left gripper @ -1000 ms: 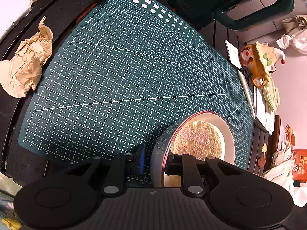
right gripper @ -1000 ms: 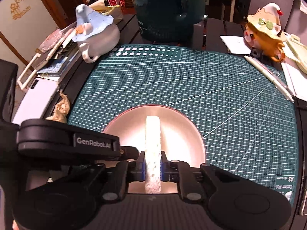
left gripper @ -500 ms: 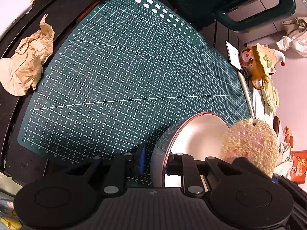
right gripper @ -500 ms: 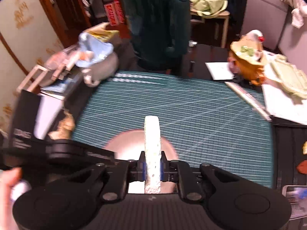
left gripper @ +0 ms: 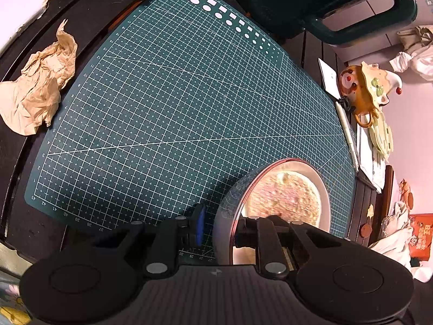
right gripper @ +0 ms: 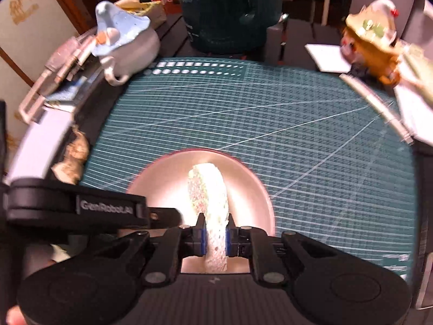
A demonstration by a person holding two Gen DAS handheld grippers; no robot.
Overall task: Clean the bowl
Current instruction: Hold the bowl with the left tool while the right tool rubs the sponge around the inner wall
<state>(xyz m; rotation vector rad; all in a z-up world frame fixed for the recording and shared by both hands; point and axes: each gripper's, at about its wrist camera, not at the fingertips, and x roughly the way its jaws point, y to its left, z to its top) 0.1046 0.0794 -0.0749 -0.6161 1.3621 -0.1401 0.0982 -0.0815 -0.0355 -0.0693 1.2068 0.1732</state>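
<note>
Back inside the bowl went the sponge, pinched by the right gripper, while the "GenRobot.AI"-marked left gripper clamped the rim.

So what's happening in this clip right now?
A person with a handheld gripper in each hand is cleaning a bowl on a green cutting mat. The left gripper is clamped on the bowl's rim, steadying it. The right gripper is shut on a round sponge, which sits inside the bowl against its inner surface. Wiping looks to be underway, not finished.
</note>
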